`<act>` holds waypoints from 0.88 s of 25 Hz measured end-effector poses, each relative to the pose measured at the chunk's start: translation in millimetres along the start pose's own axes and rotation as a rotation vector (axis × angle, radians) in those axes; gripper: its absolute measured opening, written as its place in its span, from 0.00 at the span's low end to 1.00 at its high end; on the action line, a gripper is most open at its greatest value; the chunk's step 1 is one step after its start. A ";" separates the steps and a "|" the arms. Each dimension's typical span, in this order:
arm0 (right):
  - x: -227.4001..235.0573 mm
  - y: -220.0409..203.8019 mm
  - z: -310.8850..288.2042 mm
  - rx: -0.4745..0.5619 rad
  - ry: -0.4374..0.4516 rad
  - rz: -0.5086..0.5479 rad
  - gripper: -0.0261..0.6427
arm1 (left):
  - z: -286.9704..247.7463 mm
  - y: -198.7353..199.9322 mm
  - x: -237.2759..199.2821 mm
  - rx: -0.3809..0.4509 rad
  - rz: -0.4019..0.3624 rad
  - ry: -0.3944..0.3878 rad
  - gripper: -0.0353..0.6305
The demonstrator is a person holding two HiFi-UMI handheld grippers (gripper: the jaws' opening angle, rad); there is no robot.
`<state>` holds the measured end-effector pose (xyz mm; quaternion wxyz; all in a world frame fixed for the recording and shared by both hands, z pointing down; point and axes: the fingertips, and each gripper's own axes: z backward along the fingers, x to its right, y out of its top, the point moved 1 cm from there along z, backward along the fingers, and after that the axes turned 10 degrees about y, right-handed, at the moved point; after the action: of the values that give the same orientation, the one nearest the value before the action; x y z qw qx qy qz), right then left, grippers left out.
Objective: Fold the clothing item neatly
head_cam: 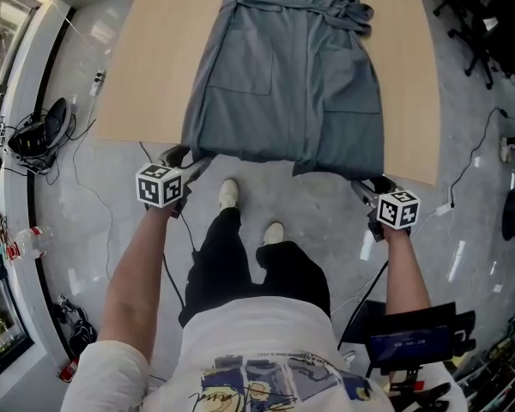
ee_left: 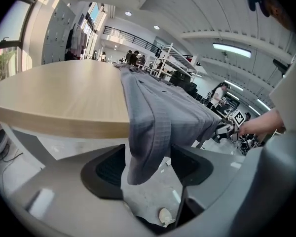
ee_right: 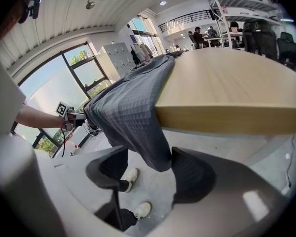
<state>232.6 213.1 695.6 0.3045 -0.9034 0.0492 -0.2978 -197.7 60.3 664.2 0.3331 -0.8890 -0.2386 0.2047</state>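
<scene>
A grey garment [head_cam: 287, 75] lies spread on the light wooden table [head_cam: 146, 84], with its hem hanging over the near edge. My left gripper [head_cam: 189, 163] is below the hem's left corner. In the left gripper view that corner [ee_left: 148, 132] hangs loosely between the wide-open jaws of the left gripper [ee_left: 145, 164], and no pad presses on it. My right gripper [head_cam: 367, 185] is at the hem's right corner. In the right gripper view that corner of cloth [ee_right: 143, 132] dangles between the open jaws of the right gripper [ee_right: 145, 169], close to the right pad [ee_right: 190, 174].
The person's white shoes [head_cam: 229, 193] stand on the grey floor just before the table edge [head_cam: 129, 140]. Cables and a black bag [head_cam: 36, 131] lie at the left. Black chairs [head_cam: 489, 24] crowd the upper right. A dark screen on a stand [head_cam: 408, 343] is at the lower right.
</scene>
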 end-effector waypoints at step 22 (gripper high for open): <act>-51.3 7.5 12.3 0.055 0.111 -0.036 0.05 | 36.5 25.1 31.4 0.030 0.005 -0.218 0.08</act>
<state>198.3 227.3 657.4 0.3204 -0.8775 0.0417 -0.3543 -184.3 79.3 615.1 0.3181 -0.8569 -0.2682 0.3044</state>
